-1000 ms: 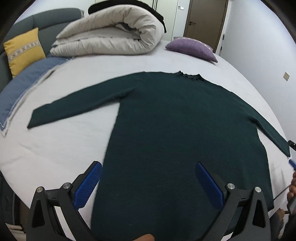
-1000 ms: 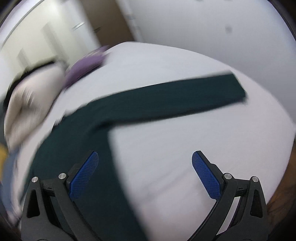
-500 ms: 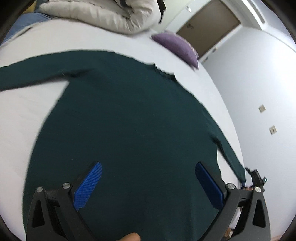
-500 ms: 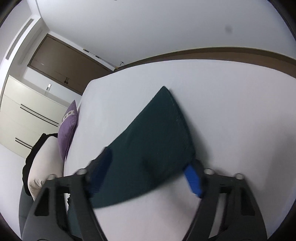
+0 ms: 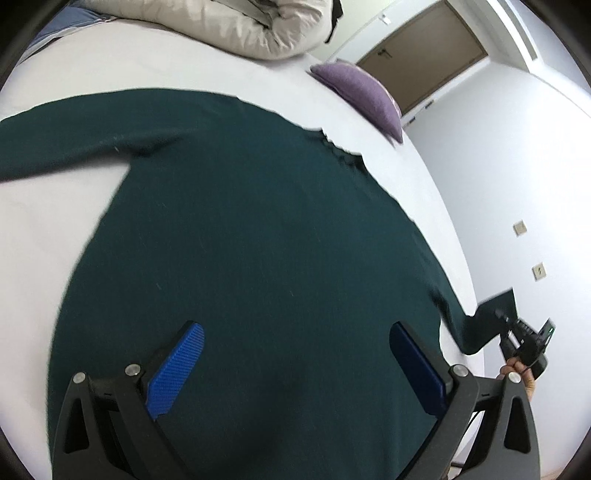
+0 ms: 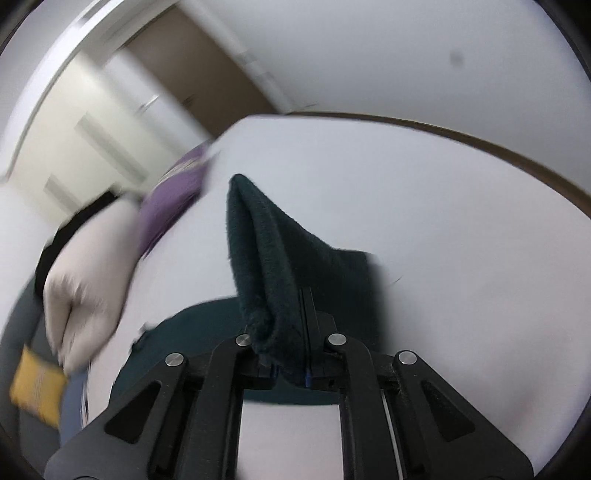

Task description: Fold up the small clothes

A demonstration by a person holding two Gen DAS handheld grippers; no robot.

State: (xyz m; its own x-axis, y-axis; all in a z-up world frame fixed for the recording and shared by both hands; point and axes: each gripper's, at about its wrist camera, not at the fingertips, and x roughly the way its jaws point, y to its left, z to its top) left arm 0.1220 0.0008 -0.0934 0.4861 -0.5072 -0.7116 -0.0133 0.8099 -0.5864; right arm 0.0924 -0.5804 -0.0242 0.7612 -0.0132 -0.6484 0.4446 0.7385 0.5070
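- The dark green sweater [image 5: 240, 240] lies flat on the white bed [image 5: 55, 221]; its left sleeve runs out of the frame at the left edge of the left wrist view, and its hem is hidden behind the tool's black frame at the bottom.
- The left tongs [image 5: 295, 369] hover above the sweater's lower body with the blue pads [image 5: 177, 369] wide apart and nothing between them.
- A rolled beige duvet [image 5: 229, 26] at the head of the bed is cut off by the top edge; a purple pillow [image 5: 362, 96] lies to its right.
- At the far right, the right tongs [image 6: 291, 332] have just been closing and are clamped on the sweater's right cuff [image 6: 273, 258], which is lifted off the bed.
- The right wrist view is blurred; no writing can be read anywhere.
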